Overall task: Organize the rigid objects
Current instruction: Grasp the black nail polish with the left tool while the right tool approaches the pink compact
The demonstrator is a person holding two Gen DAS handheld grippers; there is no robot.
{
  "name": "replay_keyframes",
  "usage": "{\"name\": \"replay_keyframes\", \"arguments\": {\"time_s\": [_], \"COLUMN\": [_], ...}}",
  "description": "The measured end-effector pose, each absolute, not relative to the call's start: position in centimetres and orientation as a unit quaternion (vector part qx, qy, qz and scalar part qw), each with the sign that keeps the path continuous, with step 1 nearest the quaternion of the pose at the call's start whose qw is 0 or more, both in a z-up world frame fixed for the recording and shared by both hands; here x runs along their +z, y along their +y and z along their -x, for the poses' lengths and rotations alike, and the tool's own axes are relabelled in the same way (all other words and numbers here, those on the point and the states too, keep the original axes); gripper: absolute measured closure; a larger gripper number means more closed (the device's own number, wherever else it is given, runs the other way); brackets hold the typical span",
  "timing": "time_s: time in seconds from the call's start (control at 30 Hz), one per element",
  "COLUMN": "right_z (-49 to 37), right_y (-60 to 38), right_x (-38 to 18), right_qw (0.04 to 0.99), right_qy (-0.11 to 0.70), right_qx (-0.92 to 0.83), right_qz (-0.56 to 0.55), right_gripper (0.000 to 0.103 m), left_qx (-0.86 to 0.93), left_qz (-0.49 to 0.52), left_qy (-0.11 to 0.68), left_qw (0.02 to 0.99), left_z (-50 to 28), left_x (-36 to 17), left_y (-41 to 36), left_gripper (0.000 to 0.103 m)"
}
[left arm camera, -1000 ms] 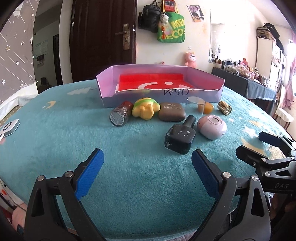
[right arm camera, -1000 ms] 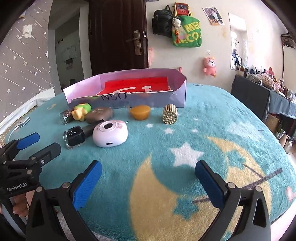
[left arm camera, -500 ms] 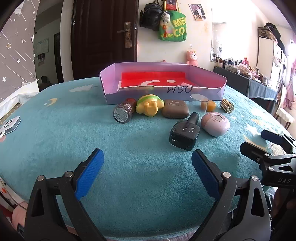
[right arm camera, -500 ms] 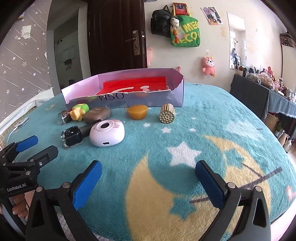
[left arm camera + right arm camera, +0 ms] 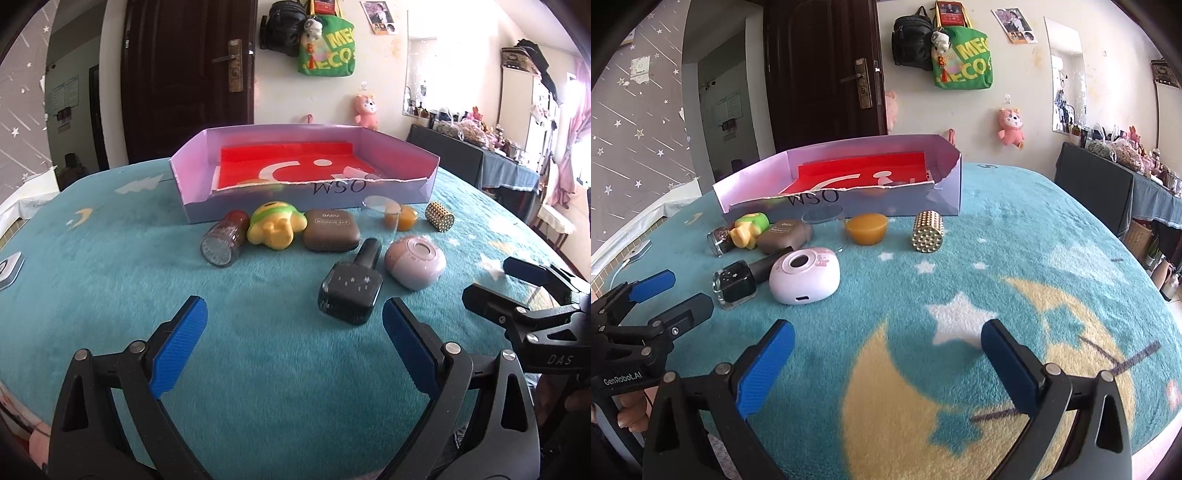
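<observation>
The fuzzy teal blanket (image 5: 997, 236) carries white stars and a yellow crescent moon. On it, the lilac cardboard tray (image 5: 192, 184) has a red floor with white shapes and black lettering.

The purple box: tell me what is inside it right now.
Inside the purple box only a red sheet with white shapes shows on the floor. The front wall hides the floor's nearest strip. The small objects all lie outside, in front of it.

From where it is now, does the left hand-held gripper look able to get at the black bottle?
Probably yes. The left hand-held gripper is open, and the black bottle lies on its side just ahead, slightly right, with only bare blanket between. The pink case sits close beside it.
</observation>
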State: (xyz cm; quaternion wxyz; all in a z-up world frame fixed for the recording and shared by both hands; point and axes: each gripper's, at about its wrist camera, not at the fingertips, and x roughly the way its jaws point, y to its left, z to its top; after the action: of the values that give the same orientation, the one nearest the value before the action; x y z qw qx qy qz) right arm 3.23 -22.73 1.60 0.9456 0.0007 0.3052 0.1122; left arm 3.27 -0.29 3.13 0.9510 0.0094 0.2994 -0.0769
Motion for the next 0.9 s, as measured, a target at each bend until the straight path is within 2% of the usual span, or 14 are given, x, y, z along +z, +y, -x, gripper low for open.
{"name": "replay_keyframes", "arguments": {"time_s": [0.5,0.67,0.9], "right_z": [-6.3,-7.4,-8.9], "right_y": [-21.3,-20.4,-19.1], "right_x": [2.9,3.1,3.0], "right_qw": [0.921,0.911,0.895], "right_qy": [0.336,0.349,0.371], "right_qx": [0.195,0.219,0.245], "right_qz": [0.008,0.023,0.039], "right_gripper": [0.0,0.0,0.002], "left_qx": [-0.147,-0.168,-0.208], "left_qz": [-0.068,-0.079,-0.09], "left_qy": [0.327,0.349,0.372], "left_qw": [0.931,0.919,0.9], "left_z": [-6.5,-7.4,-8.7], "left_x": [4.6,4.4,4.0], "left_y": [-1.6,-1.8,-1.9], "left_gripper": [0.007,0.019,0.027]}}
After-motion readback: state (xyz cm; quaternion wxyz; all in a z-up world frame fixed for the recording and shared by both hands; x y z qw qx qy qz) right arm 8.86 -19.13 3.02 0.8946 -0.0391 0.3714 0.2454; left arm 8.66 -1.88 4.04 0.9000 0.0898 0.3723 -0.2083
